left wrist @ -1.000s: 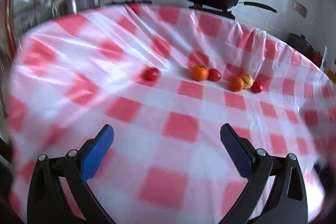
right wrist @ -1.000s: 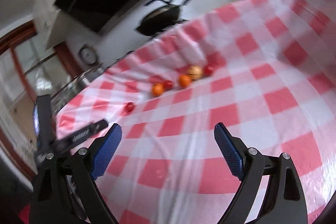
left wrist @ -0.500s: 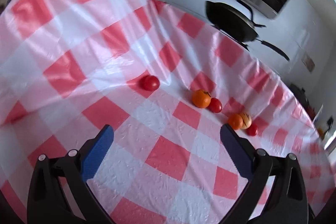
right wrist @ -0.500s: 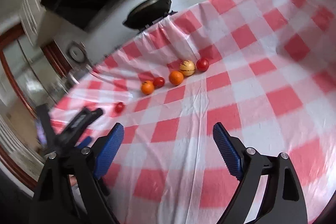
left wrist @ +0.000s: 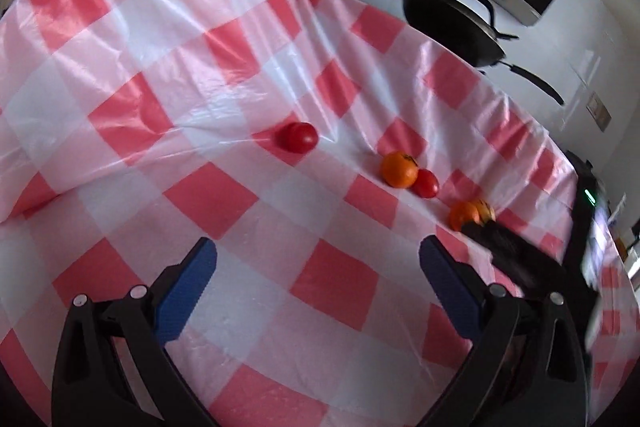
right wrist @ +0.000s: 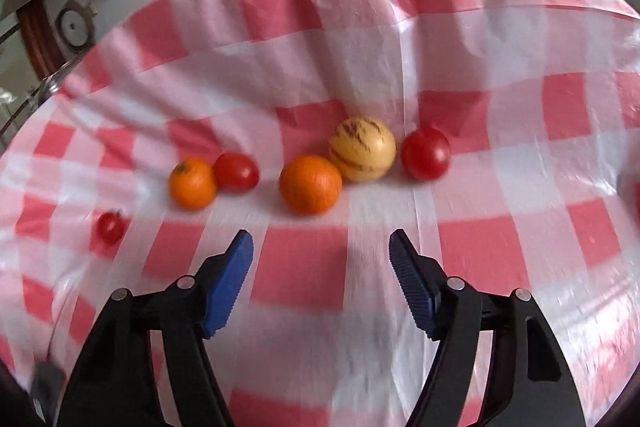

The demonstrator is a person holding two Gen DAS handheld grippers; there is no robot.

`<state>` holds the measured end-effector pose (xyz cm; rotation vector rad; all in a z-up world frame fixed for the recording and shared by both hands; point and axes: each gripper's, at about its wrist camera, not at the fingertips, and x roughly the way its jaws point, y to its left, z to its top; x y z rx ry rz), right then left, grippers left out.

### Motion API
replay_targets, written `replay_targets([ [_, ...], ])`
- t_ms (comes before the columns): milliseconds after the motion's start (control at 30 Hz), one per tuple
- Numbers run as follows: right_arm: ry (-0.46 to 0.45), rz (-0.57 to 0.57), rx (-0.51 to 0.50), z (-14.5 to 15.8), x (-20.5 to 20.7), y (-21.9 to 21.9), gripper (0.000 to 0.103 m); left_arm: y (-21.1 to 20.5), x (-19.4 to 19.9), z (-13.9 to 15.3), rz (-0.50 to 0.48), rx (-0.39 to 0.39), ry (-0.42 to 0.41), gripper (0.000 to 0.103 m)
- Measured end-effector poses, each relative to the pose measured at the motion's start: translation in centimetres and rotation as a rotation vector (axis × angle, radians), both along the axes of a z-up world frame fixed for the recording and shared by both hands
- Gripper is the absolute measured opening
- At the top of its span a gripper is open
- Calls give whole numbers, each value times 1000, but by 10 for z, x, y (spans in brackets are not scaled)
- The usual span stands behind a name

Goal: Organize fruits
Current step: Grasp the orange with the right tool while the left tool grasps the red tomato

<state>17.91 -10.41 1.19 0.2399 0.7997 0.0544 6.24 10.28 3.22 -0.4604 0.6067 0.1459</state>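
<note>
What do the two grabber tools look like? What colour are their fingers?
Both look the same. The left tool and the right tool each have two black plastic arms shaped like a V, with small silver bolts at the joints. Their fingers are bright blue pads with ridged inner faces. No cables, markings or sleeves show.

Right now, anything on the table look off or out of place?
One small tomato sits alone, apart from the other fruit clustered in pairs and a trio. The tablecloth is wrinkled and ridged. Nothing spilled or visibly damaged.
</note>
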Motion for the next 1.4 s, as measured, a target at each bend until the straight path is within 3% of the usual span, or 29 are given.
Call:
replay_targets([
  [300,73,-24,-51,-9,52,16,57,-10,0,0,-32,34,-6,101],
  [400,77,-35,-106,-11,51,20,39,-9,0,-1,-37,29,-4,101],
  [500,75,-31,-30,-11,34,11,39,-8,1,-2,-40,22,3,101],
  [667,12,-10,204,-15,-6,-24,39,-7,2,-3,-41,16,17,101],
  [767,-25,-24,287,-15,-16,-41,39,-5,2,-3,-41,6,29,101],
  [967,-112,-34,317,-8,-29,-50,39,-3,7,2,-37,36,39,101],
  [1167,-110,-39,326,-4,-26,-53,39,22,61,-5,12,-14,139,101],
  [1300,-106,-37,328,-5,-23,-50,39,27,113,-8,48,35,167,93],
  [1400,-105,-31,328,-6,-23,-50,39,27,148,-12,114,126,206,85],
])
